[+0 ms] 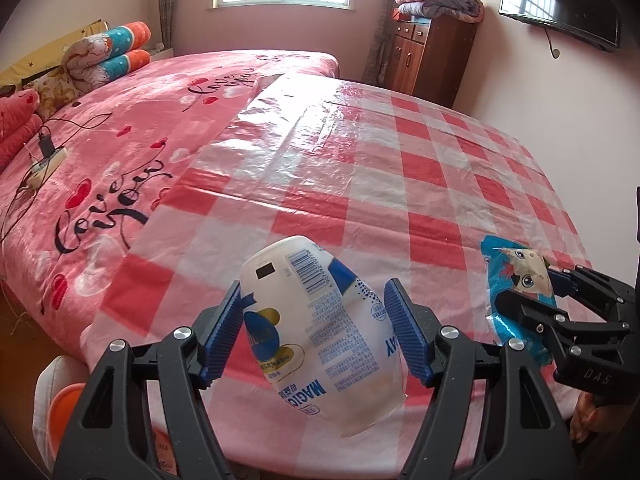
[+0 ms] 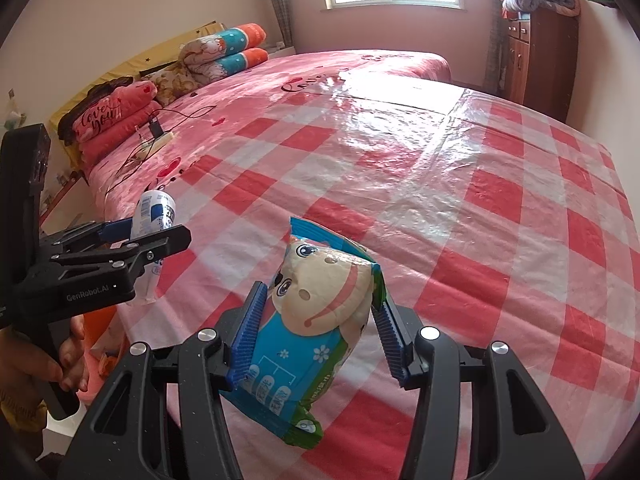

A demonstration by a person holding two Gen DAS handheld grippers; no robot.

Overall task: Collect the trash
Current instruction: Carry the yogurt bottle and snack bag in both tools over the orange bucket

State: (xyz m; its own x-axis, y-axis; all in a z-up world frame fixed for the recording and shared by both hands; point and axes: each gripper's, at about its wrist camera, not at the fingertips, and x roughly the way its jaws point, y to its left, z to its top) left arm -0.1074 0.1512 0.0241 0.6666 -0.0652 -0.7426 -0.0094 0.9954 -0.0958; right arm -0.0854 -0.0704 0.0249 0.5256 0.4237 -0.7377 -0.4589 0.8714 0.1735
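Note:
My left gripper [image 1: 316,312] is shut on a white plastic cup with blue print and a barcode [image 1: 316,320], held tilted above the near edge of the red-and-white checked cloth [image 1: 400,168]. My right gripper [image 2: 320,320] is shut on a blue and green snack bag with a cartoon face [image 2: 316,312], held above the same cloth. The right gripper with the bag [image 1: 516,280] shows at the right of the left wrist view. The left gripper with the cup [image 2: 154,216] shows at the left of the right wrist view.
The checked cloth covers the near half of a pink bed [image 1: 120,152]. A power strip with a charger and cables [image 1: 44,160] lies on the bed near folded quilts and pillows [image 1: 108,52]. A wooden cabinet [image 1: 428,56] stands at the far wall. An orange bin [image 1: 64,412] sits low at the left.

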